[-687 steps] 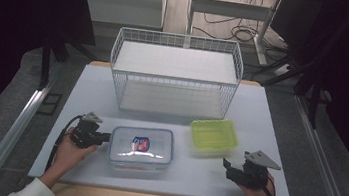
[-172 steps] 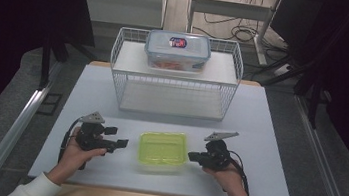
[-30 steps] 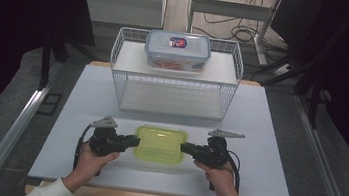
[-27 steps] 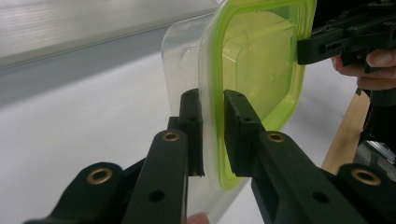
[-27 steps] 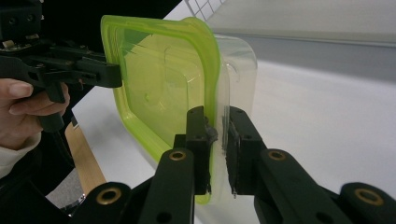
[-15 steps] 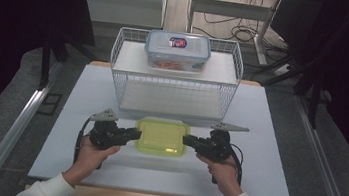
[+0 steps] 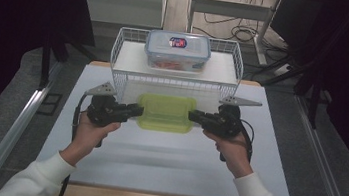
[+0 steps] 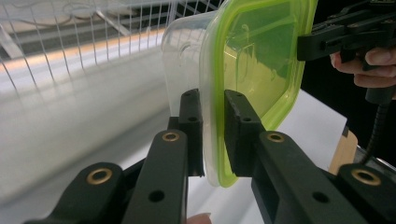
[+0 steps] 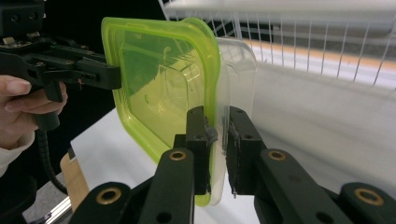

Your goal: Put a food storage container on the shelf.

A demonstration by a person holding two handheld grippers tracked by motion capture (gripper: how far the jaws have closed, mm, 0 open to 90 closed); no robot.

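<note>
A clear food container with a lime-green lid [image 7: 166,113] hangs above the white table, level, just in front of the wire basket [image 7: 120,73]. My left gripper [image 7: 135,110] is shut on the rim at its left end, and my right gripper [image 7: 192,116] is shut on the rim at its right end. In the left gripper view the green-lidded container [image 8: 252,70] stands edge-on between the black pads [image 8: 238,130], with the other gripper holding its far end. The right gripper view shows the same container [image 9: 163,88] pinched at its near edge between the pads [image 9: 198,140].
A second clear container with a blue-rimmed lid and a label [image 7: 178,50] rests on top of the upturned white wire basket at the table's back. The white table top [image 7: 164,162] stretches in front of my hands. Metal rails run along both sides on the floor.
Both grippers have lifted the green-lidded container off the table and carried it away from the person, toward the basket. The grips have not changed.
</note>
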